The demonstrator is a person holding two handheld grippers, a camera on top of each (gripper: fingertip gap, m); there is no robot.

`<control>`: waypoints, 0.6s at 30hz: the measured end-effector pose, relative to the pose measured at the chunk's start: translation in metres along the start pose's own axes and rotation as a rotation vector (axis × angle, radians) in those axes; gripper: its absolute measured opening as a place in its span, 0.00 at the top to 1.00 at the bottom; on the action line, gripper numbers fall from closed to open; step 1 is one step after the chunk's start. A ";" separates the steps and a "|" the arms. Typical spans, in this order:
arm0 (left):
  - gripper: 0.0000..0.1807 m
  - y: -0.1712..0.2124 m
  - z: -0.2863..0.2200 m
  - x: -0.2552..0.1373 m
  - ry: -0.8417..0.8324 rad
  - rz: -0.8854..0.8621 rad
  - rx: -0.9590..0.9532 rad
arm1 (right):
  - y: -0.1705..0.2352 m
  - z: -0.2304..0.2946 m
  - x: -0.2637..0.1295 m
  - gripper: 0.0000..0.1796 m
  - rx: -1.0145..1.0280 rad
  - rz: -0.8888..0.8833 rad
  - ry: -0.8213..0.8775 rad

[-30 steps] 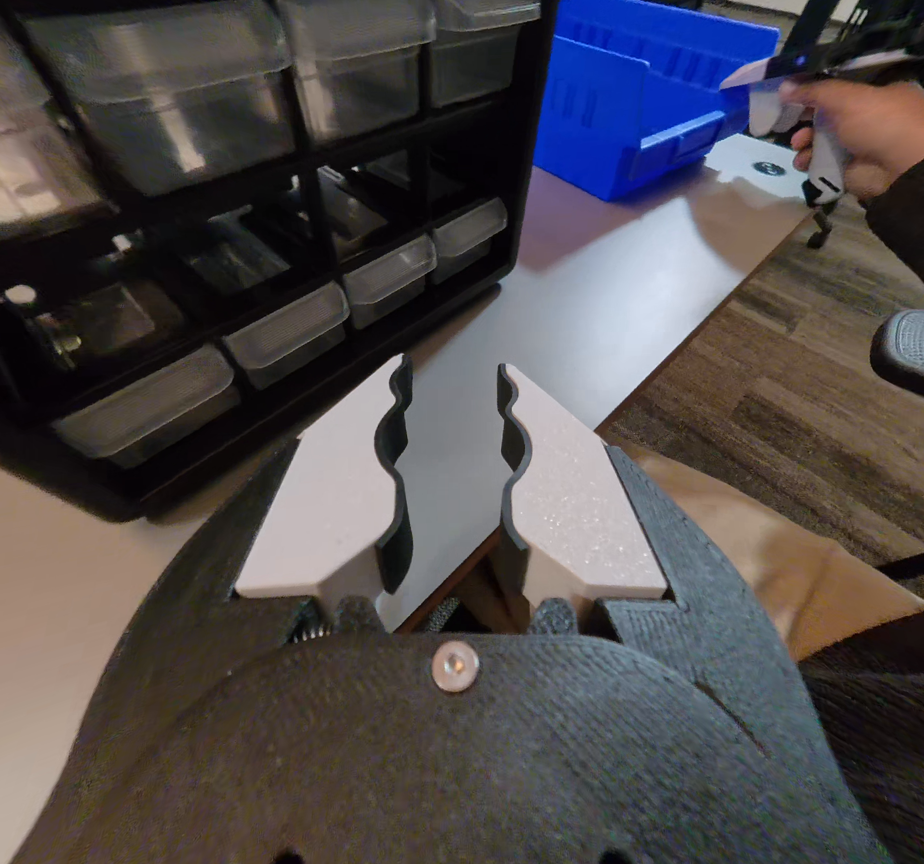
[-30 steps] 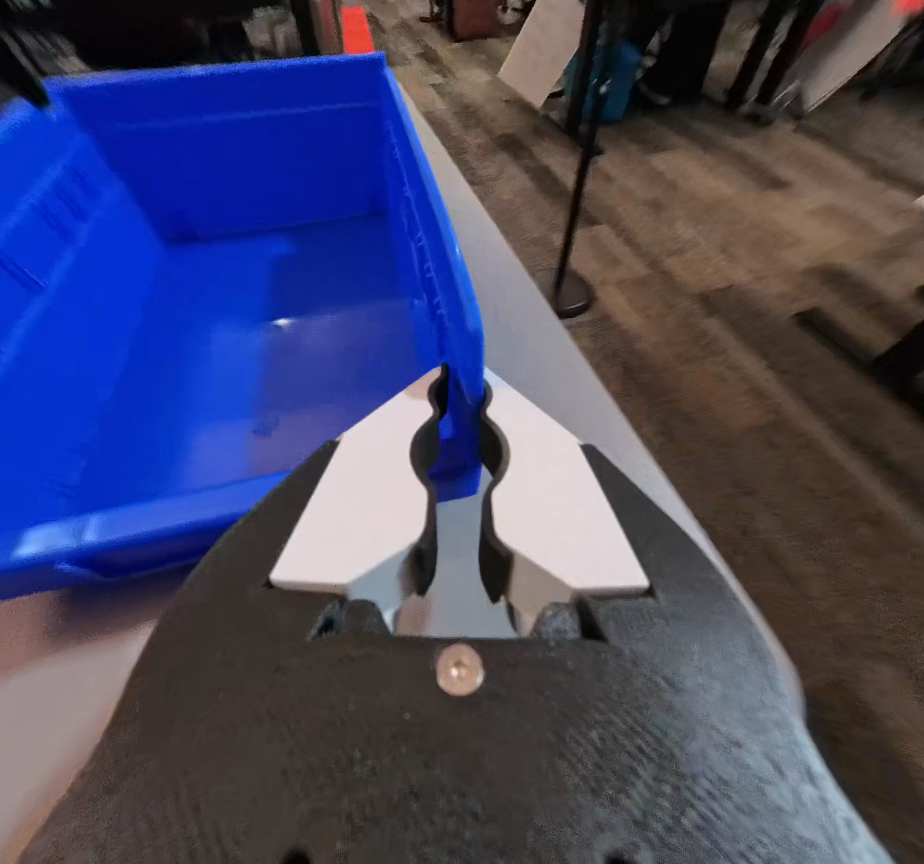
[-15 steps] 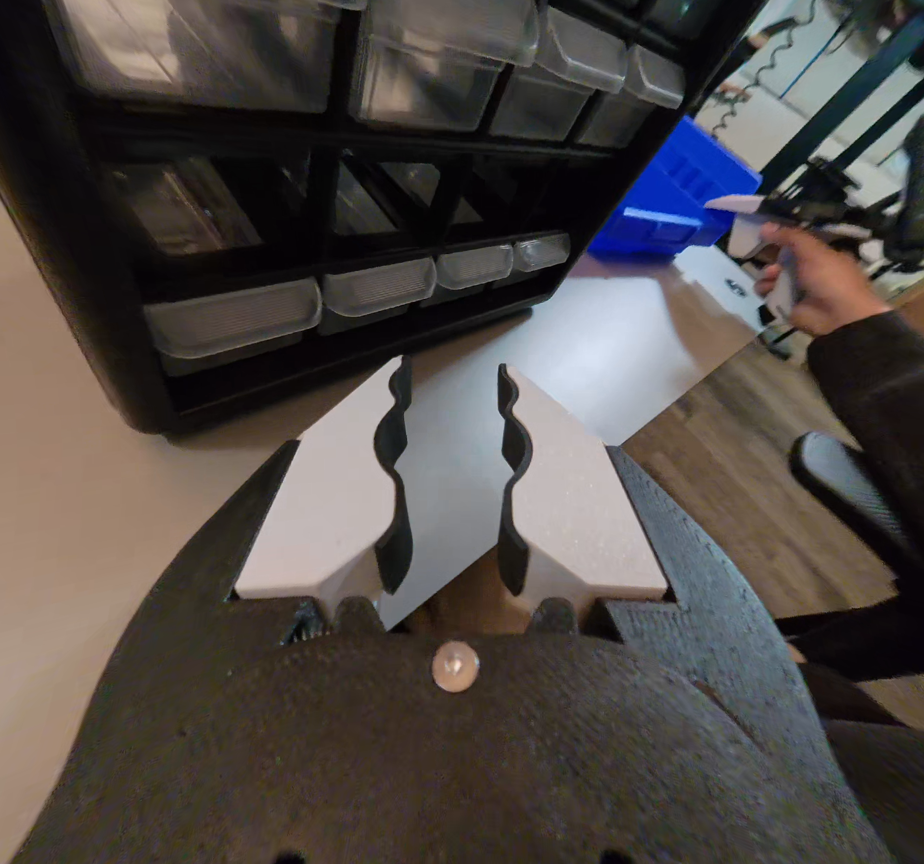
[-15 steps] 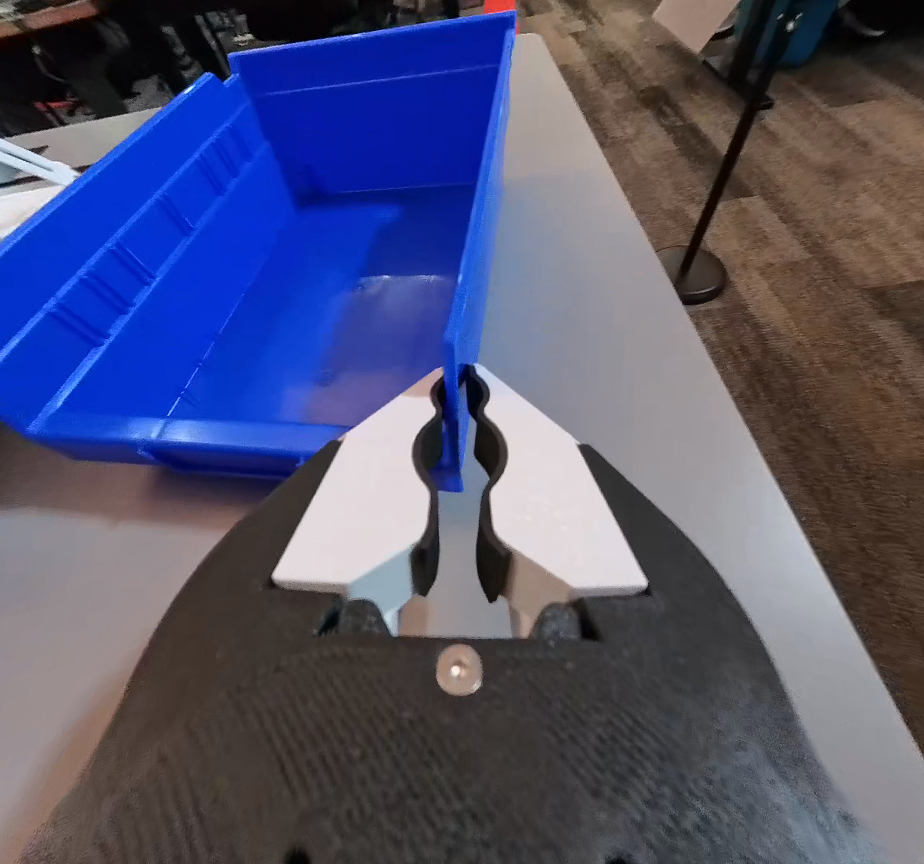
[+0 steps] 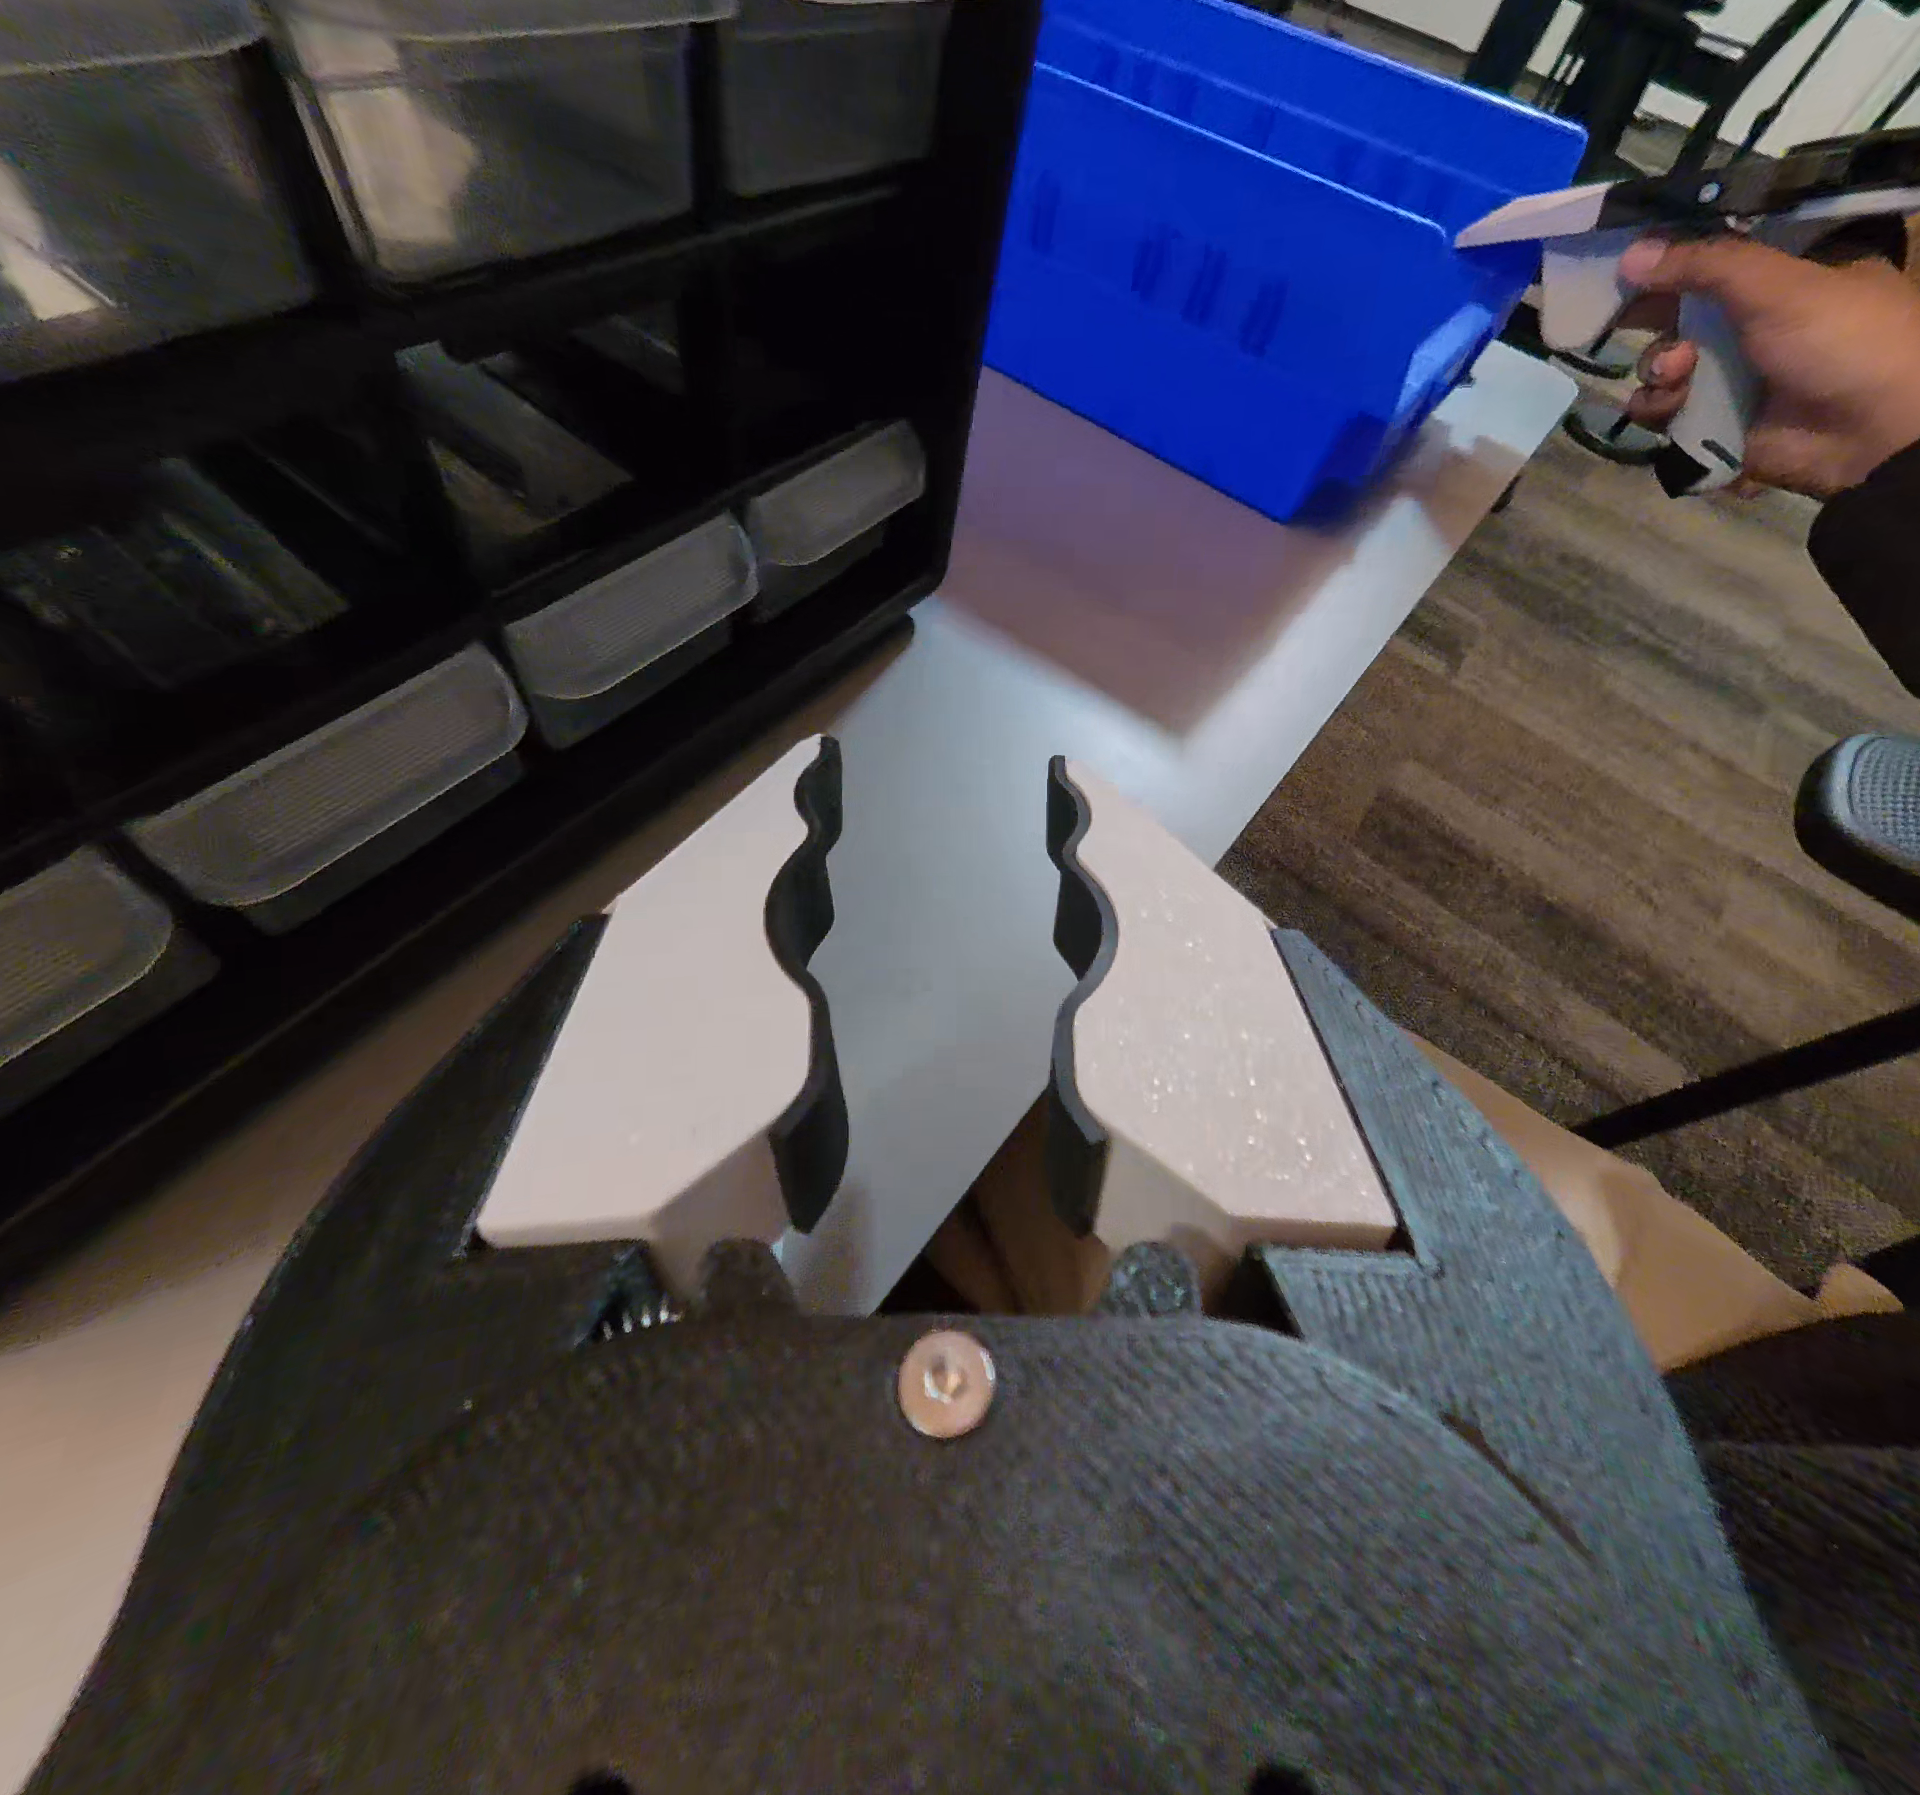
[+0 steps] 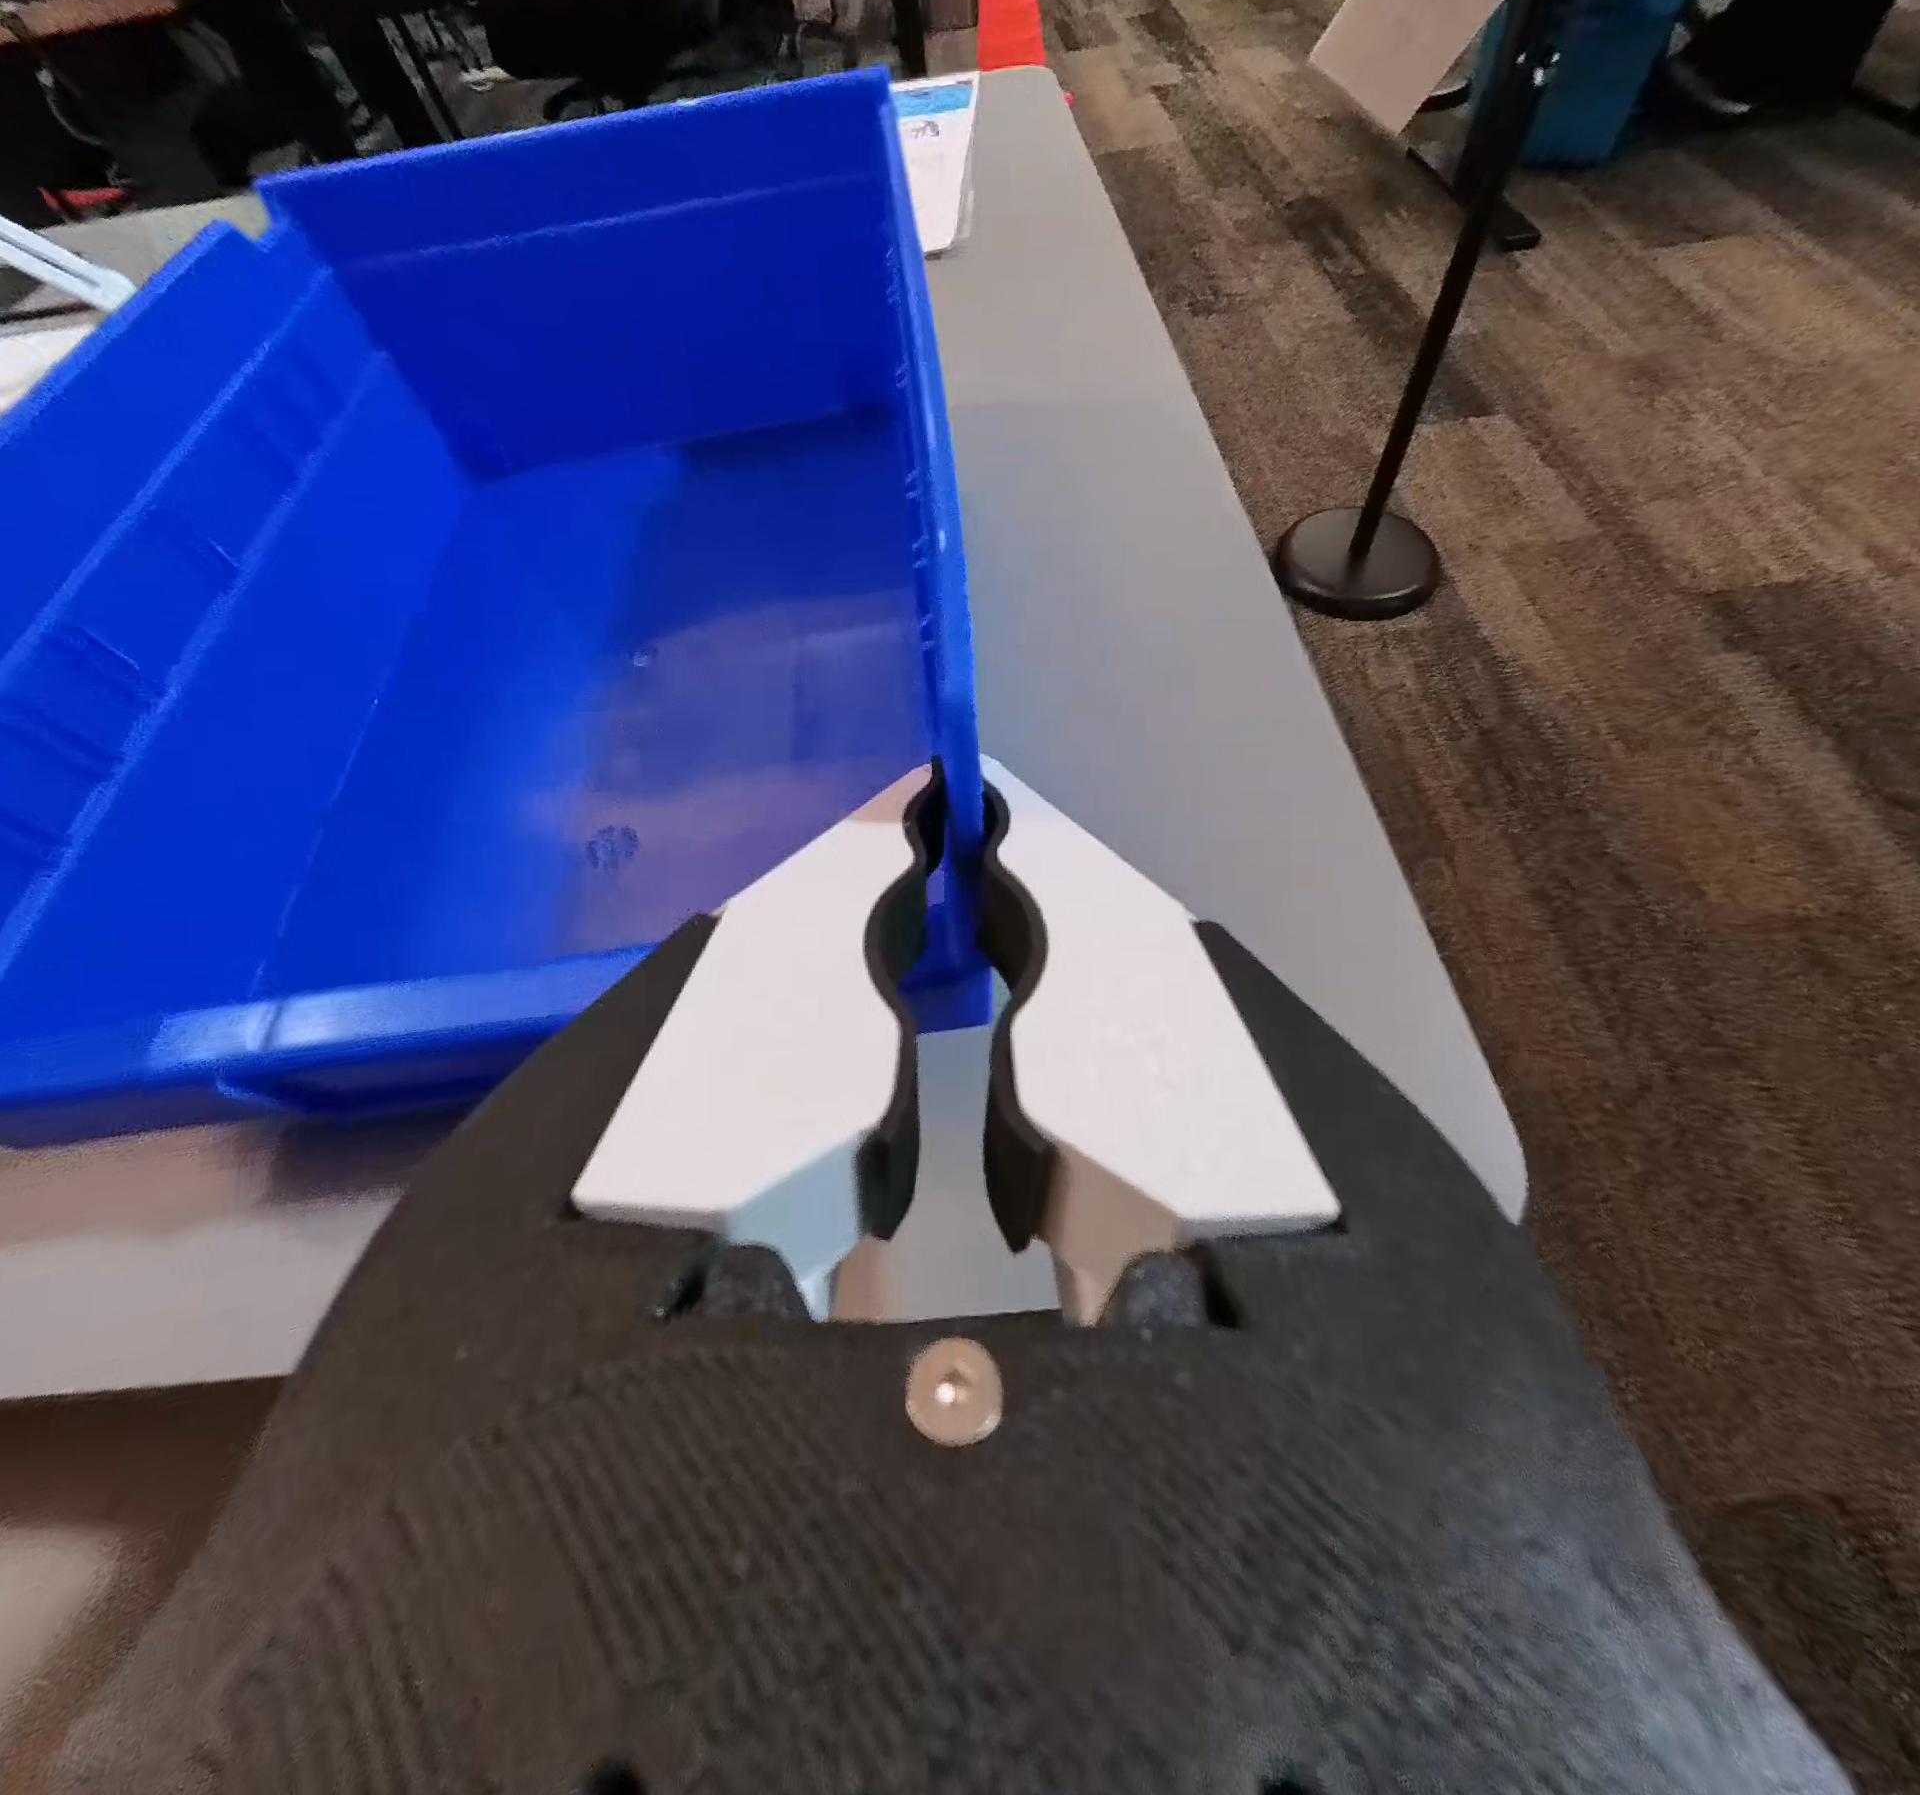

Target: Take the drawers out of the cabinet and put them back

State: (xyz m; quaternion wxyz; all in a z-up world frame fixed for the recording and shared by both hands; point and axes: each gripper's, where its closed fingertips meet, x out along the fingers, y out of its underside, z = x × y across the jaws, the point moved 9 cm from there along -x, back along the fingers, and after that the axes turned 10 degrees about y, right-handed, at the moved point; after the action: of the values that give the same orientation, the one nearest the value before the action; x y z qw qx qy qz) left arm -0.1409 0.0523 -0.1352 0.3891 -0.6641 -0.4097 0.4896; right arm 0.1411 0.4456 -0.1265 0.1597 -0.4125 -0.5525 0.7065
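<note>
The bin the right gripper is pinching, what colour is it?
Bright blue. The bin shows best in the right wrist view, its wall between the right gripper.

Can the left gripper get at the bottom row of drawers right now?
Probably yes. The left gripper is open and holds nothing, and only bare table lies between it and the bottom drawers of the cabinet.

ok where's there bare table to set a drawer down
Bare table runs from the cabinet front to the near edge, with the blue bin at its far end. A strip lies right of the bin, held by the right gripper. The left gripper hangs open.
</note>
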 end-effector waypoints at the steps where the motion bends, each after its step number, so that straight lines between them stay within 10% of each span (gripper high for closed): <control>1: 0.79 0.000 0.000 0.000 -0.001 0.000 0.001 | 0.000 0.000 0.000 1.00 -0.012 -0.005 0.006; 18: 0.77 0.010 0.020 -0.034 -0.081 -0.047 -0.107 | -0.016 0.015 0.040 1.00 0.015 -0.008 0.010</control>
State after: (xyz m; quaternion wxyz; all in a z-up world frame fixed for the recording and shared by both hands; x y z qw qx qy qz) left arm -0.1648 0.0193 -0.1372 0.3475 -0.6537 -0.4660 0.4845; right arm 0.1012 0.4685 -0.1273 0.1685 -0.4127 -0.5482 0.7077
